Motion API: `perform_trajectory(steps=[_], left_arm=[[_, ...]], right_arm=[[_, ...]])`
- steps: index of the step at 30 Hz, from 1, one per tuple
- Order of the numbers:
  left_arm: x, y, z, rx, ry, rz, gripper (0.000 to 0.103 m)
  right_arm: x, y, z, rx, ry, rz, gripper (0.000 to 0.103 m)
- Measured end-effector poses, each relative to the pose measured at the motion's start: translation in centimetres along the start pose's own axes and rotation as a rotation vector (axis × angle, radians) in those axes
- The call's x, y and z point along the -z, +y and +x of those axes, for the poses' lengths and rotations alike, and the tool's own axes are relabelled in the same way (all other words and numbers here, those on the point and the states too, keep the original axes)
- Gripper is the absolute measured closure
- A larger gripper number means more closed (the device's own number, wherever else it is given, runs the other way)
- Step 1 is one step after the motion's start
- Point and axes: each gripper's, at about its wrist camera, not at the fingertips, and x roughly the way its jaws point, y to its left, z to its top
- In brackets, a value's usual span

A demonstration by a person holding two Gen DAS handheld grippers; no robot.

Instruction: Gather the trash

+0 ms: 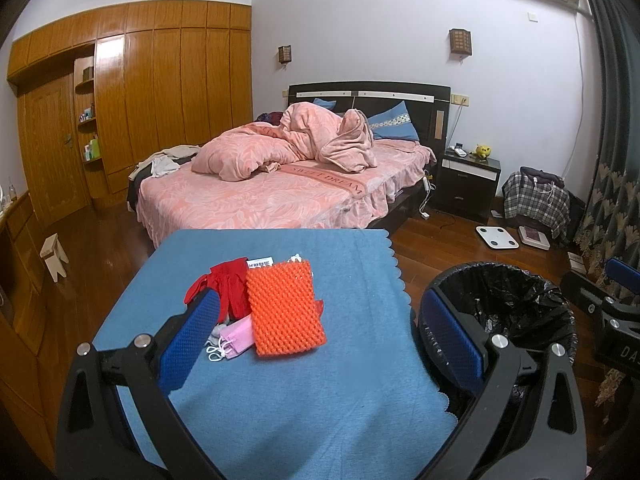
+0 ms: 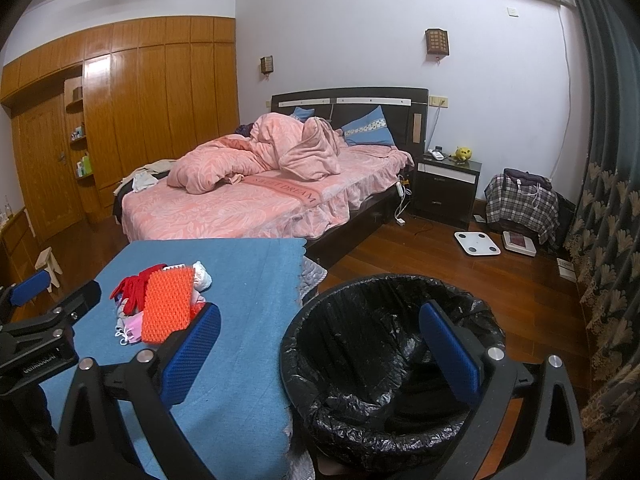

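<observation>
- Left wrist view: my left tongs (image 1: 318, 320) stand wide and hold nothing, their blue pads dimpled like mesh on black arms with round silver bolts.
- Between the pads and a little ahead lies the trash pile on the blue woven cloth (image 1: 280, 392) with its scalloped edge: a flat orange mat (image 1: 285, 308) covered in small bumps, on top of a crumpled red glove (image 1: 224, 290) and a pink face mask (image 1: 238, 338) with white loops, just beside my left pad.
- A white printed slip (image 1: 261, 261) peeks out beyond the mat.
- Behind my right pad sits the round bin (image 1: 520, 304), lined with a crinkled, glossy black bag.
- Right wrist view: my right tongs (image 2: 320, 328) are also wide and empty, straddling the near rim of the bin (image 2: 384, 344); here I see deep into the bag, which the other view mostly hides.
- The pile is off to the left, the bumpy mat (image 2: 168, 306) just beyond my left pad, with a crumpled white wad (image 2: 202, 276) behind it.
- My left tongs (image 2: 40, 300) show at the far left edge.
</observation>
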Motion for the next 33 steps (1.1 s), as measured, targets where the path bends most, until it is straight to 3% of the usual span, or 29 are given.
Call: perform_trajectory(steps=[6, 17, 27, 33], left_arm=[[-0.1, 0.5, -0.2, -0.001, 0.001, -0.002, 0.005], [2.1, 2.9, 1.8, -0.028, -0.009, -0.008, 0.005], [4.3, 11.1, 6.1, -0.192, 0.012, -0.073, 0.005], [5.7, 15.1, 8.8, -0.229, 0.062, -0.125, 0.005]], right_arm=[[1.4, 1.1, 1.3, -0.006, -0.003, -0.009, 0.006], [0.1, 2.1, 2.4, -0.029, -0.002, -0.016, 0.006], [1.1, 7.1, 8.9, -0.141, 0.032, -0.04, 0.006], [2.7, 12.5, 13.3, -0.214, 0.061, -0.083, 0.011]])
